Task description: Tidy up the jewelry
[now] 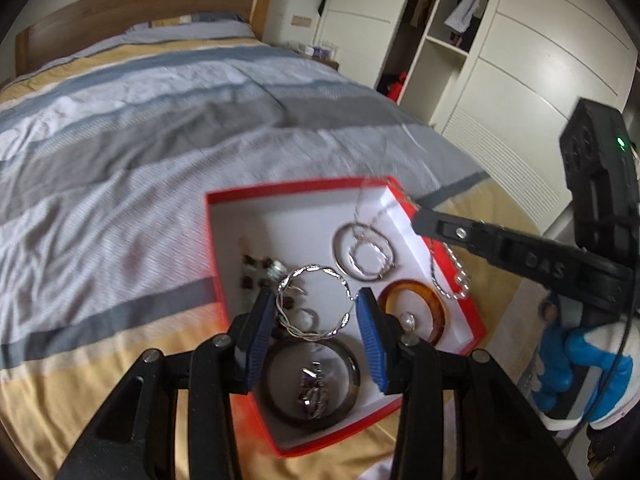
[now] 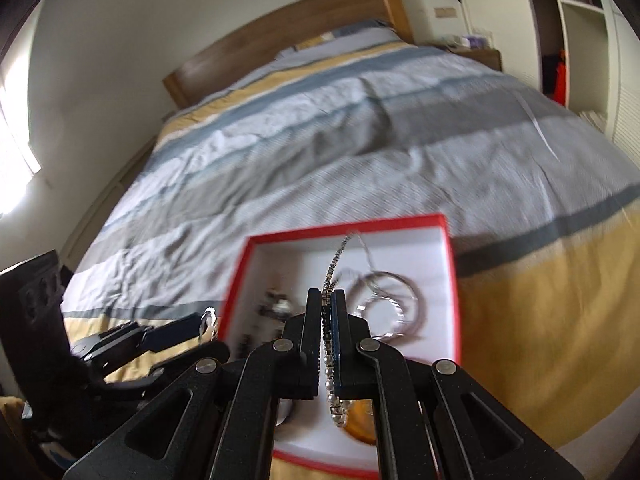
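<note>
Bed (image 1: 160,128) with striped duvet (image 2: 360,152): grey, white, blue and yellow bands, wrinkled. Wooden headboard (image 1: 132,4) against white wall. Pillow (image 1: 192,26) at head end. Nightstand (image 2: 478,54) beside bed, small cluttered items on top, too blurred to identify. White wardrobe (image 1: 532,60), open section with hanging clothes (image 1: 468,4) and shelves. Bright window (image 2: 16,120) at left edge of right view.
</note>
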A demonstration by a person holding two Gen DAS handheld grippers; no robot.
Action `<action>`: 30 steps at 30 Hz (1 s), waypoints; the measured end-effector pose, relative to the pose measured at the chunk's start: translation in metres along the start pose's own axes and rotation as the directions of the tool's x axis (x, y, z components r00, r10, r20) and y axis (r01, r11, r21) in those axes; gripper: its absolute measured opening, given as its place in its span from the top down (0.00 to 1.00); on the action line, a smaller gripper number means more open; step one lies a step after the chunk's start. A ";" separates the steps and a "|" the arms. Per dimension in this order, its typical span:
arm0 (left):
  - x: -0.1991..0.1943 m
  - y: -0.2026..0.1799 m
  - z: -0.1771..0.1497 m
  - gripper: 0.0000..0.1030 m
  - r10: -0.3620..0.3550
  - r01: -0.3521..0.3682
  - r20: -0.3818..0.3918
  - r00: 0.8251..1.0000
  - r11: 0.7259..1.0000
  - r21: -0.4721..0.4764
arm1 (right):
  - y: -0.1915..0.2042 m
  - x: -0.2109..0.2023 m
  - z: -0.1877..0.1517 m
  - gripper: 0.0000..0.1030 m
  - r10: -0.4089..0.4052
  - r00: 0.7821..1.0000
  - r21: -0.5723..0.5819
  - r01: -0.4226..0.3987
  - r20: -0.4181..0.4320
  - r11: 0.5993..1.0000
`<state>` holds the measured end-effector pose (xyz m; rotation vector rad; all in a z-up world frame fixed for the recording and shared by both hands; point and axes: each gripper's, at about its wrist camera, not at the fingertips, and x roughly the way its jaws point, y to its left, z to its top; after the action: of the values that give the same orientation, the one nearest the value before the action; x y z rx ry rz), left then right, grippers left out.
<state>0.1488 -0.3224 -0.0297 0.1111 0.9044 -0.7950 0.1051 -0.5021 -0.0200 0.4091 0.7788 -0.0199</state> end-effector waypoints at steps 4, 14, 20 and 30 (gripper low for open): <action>0.020 -0.008 -0.008 0.62 -0.014 0.016 -0.038 0.999 0.999 0.033 | -0.015 0.018 -0.004 0.96 -0.027 0.999 0.014 0.028 -0.021 1.000; 0.043 -0.006 -0.020 0.61 -0.010 0.013 -0.085 0.996 0.999 0.032 | -0.025 0.041 -0.019 0.94 -0.074 0.994 0.012 0.075 -0.074 0.997; 0.036 -0.004 -0.020 0.61 -0.032 0.033 -0.085 0.996 0.999 0.007 | -0.027 0.040 -0.022 0.86 -0.103 0.991 0.018 0.104 -0.084 0.994; 0.005 -0.013 -0.019 0.59 -0.038 0.038 -0.065 0.997 0.999 0.005 | -0.002 -0.001 -0.027 0.64 -0.144 0.989 -0.034 0.143 -0.031 0.989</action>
<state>0.1296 -0.3268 -0.0423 0.1260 0.9678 -0.8336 0.0859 -0.4939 -0.0373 0.3229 0.8399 -0.1354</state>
